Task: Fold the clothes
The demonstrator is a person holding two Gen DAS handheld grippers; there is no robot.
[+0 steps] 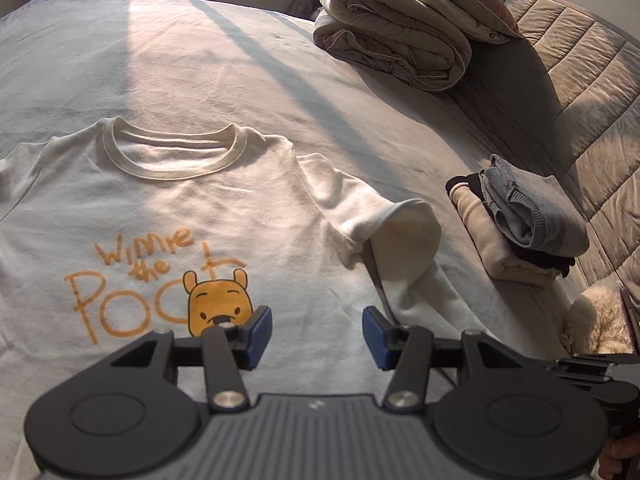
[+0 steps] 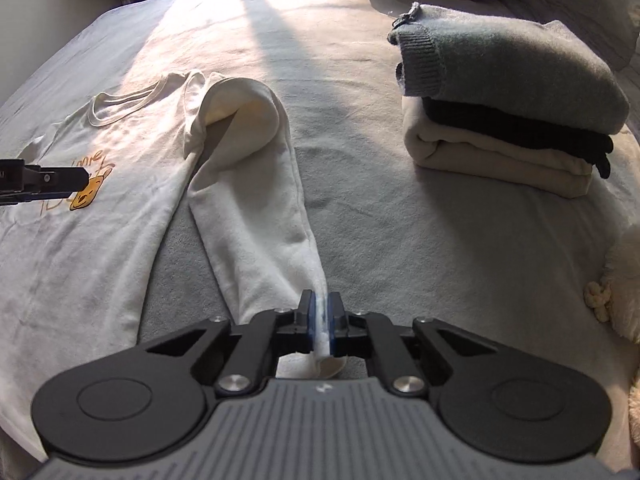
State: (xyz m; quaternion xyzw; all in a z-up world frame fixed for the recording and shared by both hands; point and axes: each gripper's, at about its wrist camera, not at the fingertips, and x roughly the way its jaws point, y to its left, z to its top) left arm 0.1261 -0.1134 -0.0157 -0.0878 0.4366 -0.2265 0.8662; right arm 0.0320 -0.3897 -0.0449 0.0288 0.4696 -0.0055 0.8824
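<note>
- The cream sweatshirt [image 1: 168, 208] is lying flat on the bed [image 1: 200, 52], soft and light.
- My right fingers [image 2: 320, 312] are clamping its near sleeve cuff [image 2: 320, 320]; a good hold.
- My left fingers [image 1: 317, 330] are hovering apart, empty.

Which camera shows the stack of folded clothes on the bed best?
The right wrist view: the stack of folded clothes looks large there, with grey, black and cream layers distinct. The left wrist view shows the same stack smaller, near the right edge.
</note>
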